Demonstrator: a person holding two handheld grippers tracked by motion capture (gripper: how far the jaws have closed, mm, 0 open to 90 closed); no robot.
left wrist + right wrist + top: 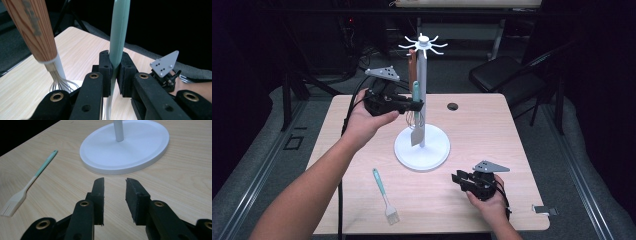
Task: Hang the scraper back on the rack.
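Left gripper [414, 105] clamped on mint spatula handle [119, 37] — spatula [416, 131] upright beside white rack pole [422, 95], above rack base [422, 150]; wooden-handled whisk [37, 32] hangs alongside; right gripper [114, 187] part-open, empty — low over table [492, 130].

From my remote seat, the table [492, 125] was evenly lit from overhead while everything past it, from nine round to three o'clock, sank into black. The white stand base [422, 147] glared slightly. In the left gripper view the wooden handle [32, 30] at eleven o'clock looked soft and blurred.
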